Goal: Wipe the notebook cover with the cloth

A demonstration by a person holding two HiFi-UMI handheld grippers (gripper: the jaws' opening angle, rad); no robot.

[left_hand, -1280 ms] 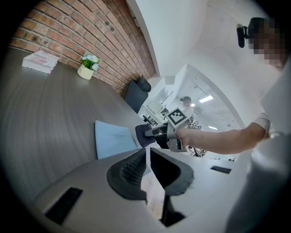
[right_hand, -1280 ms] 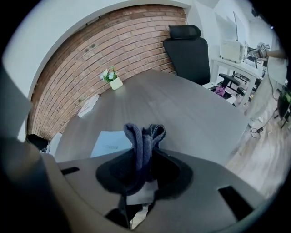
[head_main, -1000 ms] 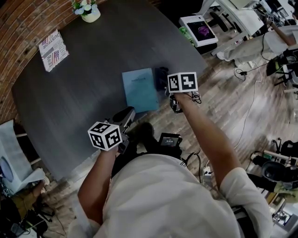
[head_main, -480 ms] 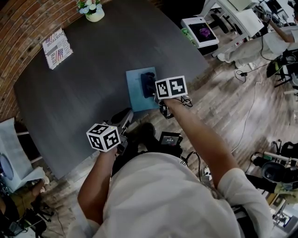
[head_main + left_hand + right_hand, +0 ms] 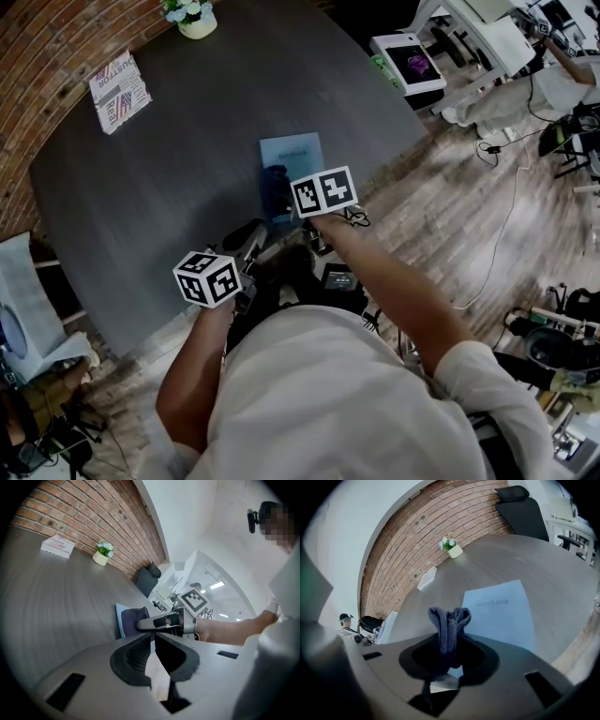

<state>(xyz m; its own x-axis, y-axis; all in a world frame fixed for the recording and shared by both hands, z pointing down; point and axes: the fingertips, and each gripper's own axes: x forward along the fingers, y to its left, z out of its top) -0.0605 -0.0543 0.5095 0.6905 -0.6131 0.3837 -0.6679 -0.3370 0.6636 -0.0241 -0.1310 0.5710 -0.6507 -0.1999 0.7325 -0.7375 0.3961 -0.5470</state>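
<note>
A light blue notebook [image 5: 292, 155] lies flat near the front edge of the dark grey table [image 5: 159, 178]. In the right gripper view its cover [image 5: 501, 609] reads "notebook". My right gripper [image 5: 284, 194] is shut on a dark folded cloth [image 5: 275, 187], which rests on the near left part of the cover. The cloth [image 5: 447, 627] sticks up between the jaws of that gripper [image 5: 449, 641]. My left gripper [image 5: 246, 232] hovers over the table's front edge, left of the notebook. Its jaws [image 5: 153, 639] are shut with nothing held. The left gripper view also shows the cloth [image 5: 132, 618] and right gripper [image 5: 161, 622].
A printed magazine [image 5: 119, 90] lies at the far left of the table, and a small flower pot [image 5: 195, 19] stands at the back by the brick wall. A white box [image 5: 410, 64] sits on another desk to the right. Cables lie on the wood floor.
My right gripper has carried the cloth from beside the notebook's right edge leftward onto the cover and toward its near left part. The left gripper has stayed put.
</note>
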